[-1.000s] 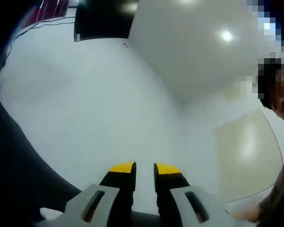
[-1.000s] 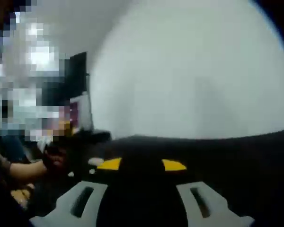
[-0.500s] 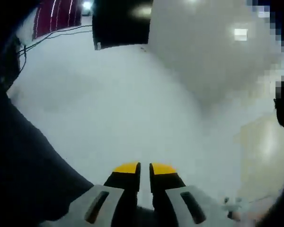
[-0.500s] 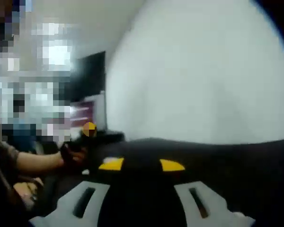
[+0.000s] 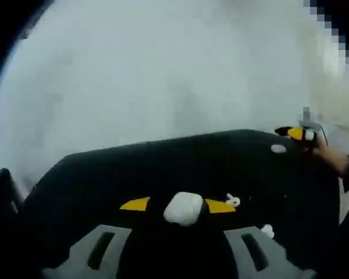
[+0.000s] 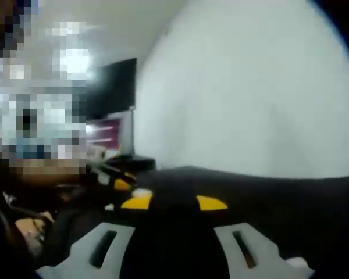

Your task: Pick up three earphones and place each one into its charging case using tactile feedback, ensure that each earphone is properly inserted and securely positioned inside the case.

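The left gripper view has swung down in the last half second: where it looked at pale wall and ceiling with its jaws nearly pressed together, it now looks across the black counter (image 5: 163, 163), and the left tool (image 5: 177, 205) has its yellow-tipped jaws spread wide with a white charging case (image 5: 183, 208) sitting between them at lower centre. Whether the jaws touch the case cannot be told through the blur; they look apart from it. A small white earphone (image 5: 233, 201) lies just right of the case beside the right jaw tip, another earphone (image 5: 268, 232) sits lower right, and a further white oval piece (image 5: 278, 149) rests near the counter's far edge at right, close to the right tool (image 5: 302, 134) coming in from the right. In the right gripper view the right tool (image 6: 173, 203) holds much the same aim over the dark counter, jaws spread with nothing between them, and the left tool (image 6: 121, 183) shows at left. This suggests the left hand is lining up to steady the case while the earphones wait to be picked up.
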A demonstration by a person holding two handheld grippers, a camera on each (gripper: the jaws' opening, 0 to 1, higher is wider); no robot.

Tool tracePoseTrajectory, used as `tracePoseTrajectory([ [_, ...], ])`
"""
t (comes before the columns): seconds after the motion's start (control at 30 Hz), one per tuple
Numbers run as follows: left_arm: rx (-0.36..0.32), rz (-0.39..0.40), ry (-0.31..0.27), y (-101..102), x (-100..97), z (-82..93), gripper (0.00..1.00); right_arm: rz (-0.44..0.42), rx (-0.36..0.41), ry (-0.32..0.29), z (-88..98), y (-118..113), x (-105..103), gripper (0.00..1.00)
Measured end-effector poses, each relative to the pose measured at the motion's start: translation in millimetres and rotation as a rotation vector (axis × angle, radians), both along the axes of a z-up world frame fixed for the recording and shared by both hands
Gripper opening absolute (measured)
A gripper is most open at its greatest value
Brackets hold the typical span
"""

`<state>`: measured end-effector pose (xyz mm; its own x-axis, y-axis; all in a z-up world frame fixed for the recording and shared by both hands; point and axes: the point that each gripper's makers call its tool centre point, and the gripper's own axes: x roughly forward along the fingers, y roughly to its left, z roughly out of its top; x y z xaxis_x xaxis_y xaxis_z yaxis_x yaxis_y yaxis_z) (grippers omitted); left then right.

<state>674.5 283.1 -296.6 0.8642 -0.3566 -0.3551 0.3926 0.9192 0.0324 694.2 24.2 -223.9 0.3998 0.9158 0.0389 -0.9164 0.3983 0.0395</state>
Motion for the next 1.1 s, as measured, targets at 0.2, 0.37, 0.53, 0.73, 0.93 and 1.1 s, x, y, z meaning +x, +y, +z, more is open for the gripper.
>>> tracePoseTrajectory([
  [0.2,-0.033,-0.021,-0.011,-6.3,13.1,-3.1,0.36,-0.017,0.004,0.011,-1.0,-6.1,7.9,0.29],
  [0.37,0.003,-0.033,-0.075,-12.4,21.5,16.5,0.35,-0.01,0.001,0.01,-0.9,-3.1,5.0,0.29],
  [0.53,-0.193,-0.117,-0.05,-70.1,37.9,55.3,0.27,0.008,-0.005,-0.006,0.5,0.7,-1.4,0.3],
  [0.73,-0.032,-0.103,0.236,-125.3,54.6,-14.2,0.45,-0.007,0.012,0.01,2.8,-7.1,5.1,0.3],
  [0.93,0.025,0.024,0.199,-126.2,77.0,-31.2,0.47,-0.015,0.072,0.014,16.0,-14.2,5.0,0.3],
  [1.1,-0.024,0.06,0.18,-123.8,86.1,-28.5,0.45,0.006,0.082,0.002,21.1,-10.1,-2.6,0.3],
])
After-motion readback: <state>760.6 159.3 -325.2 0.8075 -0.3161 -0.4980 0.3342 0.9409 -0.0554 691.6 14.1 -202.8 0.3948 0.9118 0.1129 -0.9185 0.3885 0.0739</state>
